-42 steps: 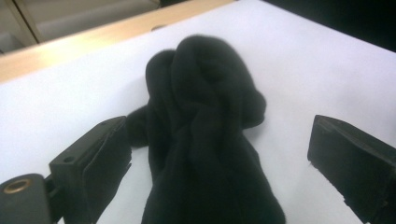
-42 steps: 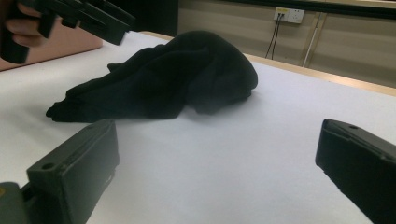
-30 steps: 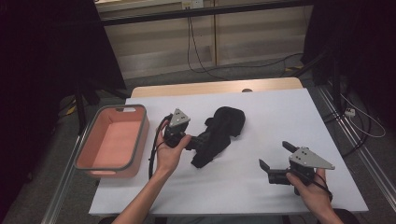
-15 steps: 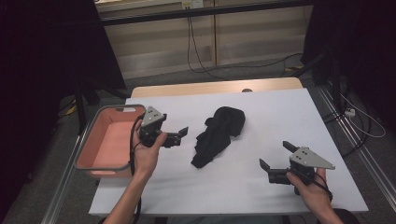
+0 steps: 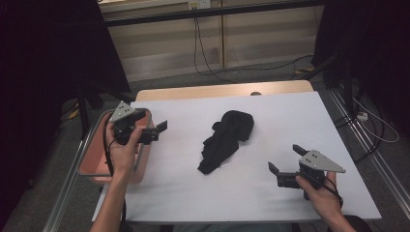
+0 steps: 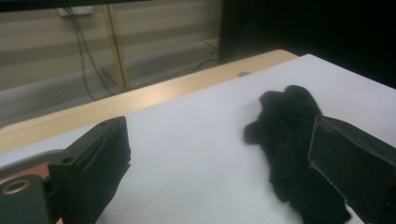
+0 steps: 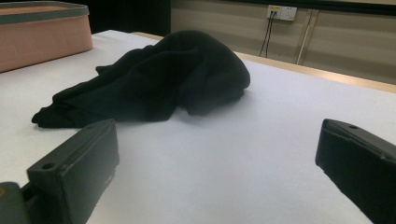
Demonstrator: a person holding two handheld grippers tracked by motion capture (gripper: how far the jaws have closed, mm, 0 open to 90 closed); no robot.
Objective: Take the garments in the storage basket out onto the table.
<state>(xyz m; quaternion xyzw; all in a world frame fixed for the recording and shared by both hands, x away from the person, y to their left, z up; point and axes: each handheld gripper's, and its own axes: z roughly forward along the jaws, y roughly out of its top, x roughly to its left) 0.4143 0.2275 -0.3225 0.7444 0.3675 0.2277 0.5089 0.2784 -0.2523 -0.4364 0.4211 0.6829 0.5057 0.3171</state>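
Note:
A crumpled black cloth (image 5: 227, 137) lies loose near the middle of the white table (image 5: 290, 116). My left gripper (image 5: 158, 131) hovers over the table's left edge beside a pink bin, open and empty, with its jaws aimed right at the cloth. In the left gripper view the gripper (image 6: 219, 140) has its jaws wide apart, and the cloth (image 6: 285, 126) lies ahead toward the right jaw. My right gripper (image 5: 286, 158) rests at the front right, open and empty, pointing left. In the right gripper view the gripper (image 7: 219, 140) looks at the cloth (image 7: 163, 79), which is heaped ahead and clear of the jaws.
A pink bin (image 5: 88, 166) with a grey rim hangs at the table's left edge, seen also as the bin (image 7: 42, 37) in the right gripper view. A bare wooden strip (image 5: 217, 91) runs along the far table edge. Cables (image 5: 208, 53) trail on the floor beyond.
My left gripper has drawn back to the left, from the cloth's left side to the bin's edge. The cloth stays on the table. The right gripper has not moved.

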